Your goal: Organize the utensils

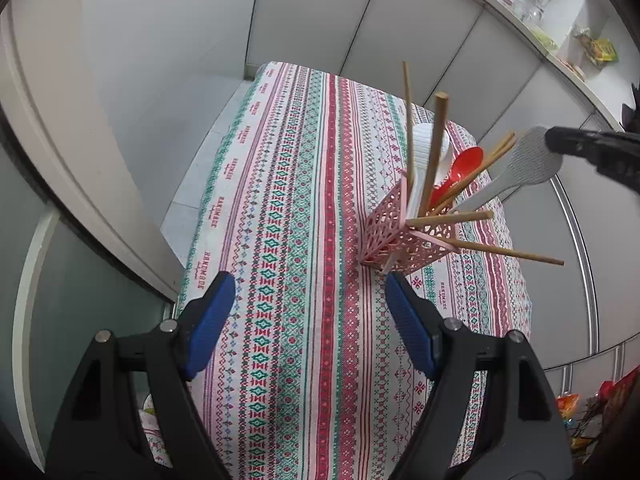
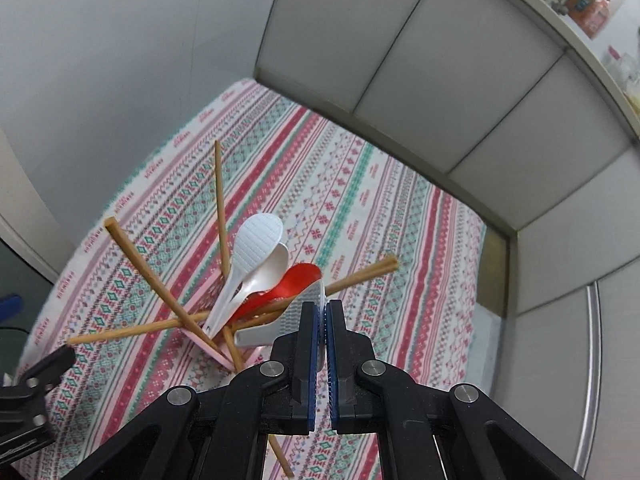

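Observation:
A pink lattice utensil holder (image 1: 400,236) stands on the patterned tablecloth (image 1: 280,200). Wooden chopsticks (image 1: 436,152), a red spoon (image 1: 466,162) and a white ribbed paddle (image 1: 424,148) stick out of it. My left gripper (image 1: 310,284) hangs open over the bare cloth, left of the holder and short of it, with nothing between its blue pads. My right gripper (image 2: 324,306) is shut on the head of a white dotted rice paddle (image 2: 296,312). The paddle's handle slants down into the holder (image 2: 208,300) among the chopsticks (image 2: 148,276). The left wrist view shows that paddle (image 1: 524,160) and the right gripper (image 1: 554,140) at the right.
Grey wall panels (image 2: 460,80) close off the table's far side and right side. A shelf with jars and packets (image 1: 540,12) runs above them. A white door frame (image 1: 80,160) stands left of the table, and coloured clutter (image 1: 600,408) lies low on the right.

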A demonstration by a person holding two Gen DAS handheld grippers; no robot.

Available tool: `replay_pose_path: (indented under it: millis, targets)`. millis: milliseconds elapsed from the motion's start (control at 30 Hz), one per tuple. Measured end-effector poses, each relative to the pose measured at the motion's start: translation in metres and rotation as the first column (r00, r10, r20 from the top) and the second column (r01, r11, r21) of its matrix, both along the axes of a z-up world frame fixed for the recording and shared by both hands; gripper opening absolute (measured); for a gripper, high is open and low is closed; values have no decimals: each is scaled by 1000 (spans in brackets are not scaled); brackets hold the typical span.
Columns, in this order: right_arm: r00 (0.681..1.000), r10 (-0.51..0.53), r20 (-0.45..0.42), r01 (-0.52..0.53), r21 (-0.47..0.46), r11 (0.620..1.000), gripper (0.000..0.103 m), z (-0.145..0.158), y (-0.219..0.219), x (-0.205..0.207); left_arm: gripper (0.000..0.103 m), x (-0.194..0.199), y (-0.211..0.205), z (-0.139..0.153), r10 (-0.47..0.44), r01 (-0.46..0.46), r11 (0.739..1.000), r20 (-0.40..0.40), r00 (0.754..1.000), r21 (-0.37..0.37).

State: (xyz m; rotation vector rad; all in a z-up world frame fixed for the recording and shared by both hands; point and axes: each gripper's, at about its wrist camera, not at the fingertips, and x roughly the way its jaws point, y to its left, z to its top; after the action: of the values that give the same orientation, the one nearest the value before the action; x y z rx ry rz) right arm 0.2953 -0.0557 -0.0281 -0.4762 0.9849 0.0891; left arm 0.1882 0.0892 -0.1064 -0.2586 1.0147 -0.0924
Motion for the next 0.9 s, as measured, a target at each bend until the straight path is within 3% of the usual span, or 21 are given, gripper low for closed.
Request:
replay_pose_path:
  millis: [300,533,567,600,633,667,900]
  targets:
    - [996,-4,-88,6,26,1000,3,-28,18,21,78,4,5,-4,1,-2,1000,-17,1000,-23]
    - [993,-19,-115,28,78,997,4,-28,17,29,78,7,3,-7,-2,1,1000,-30,1000,-19]
    - [993,-22,-115,33,100,994,6,-25,15,30,78,8,3,-7,-3,3,1000,-32,999,-16]
    - [993,-25,-112,38,114,993,11,-22,14,30,78,8,2,-8,-4,4,1000,-33,999,-15]
    - [994,-27,-107,41,130,991,23,-19,12,30,78,9,2,-8,-5,5,1000,-36,999,-13]
    - [995,-30,-99,43,133,990,25,-16,11,30,78,8,1,-9,-6,6,1000,-37,999,-11]
    - [997,-34,-74,45,155,987,26,-1,2,19,78,9,-5,-11,-17,18,1000,-51,999,6]
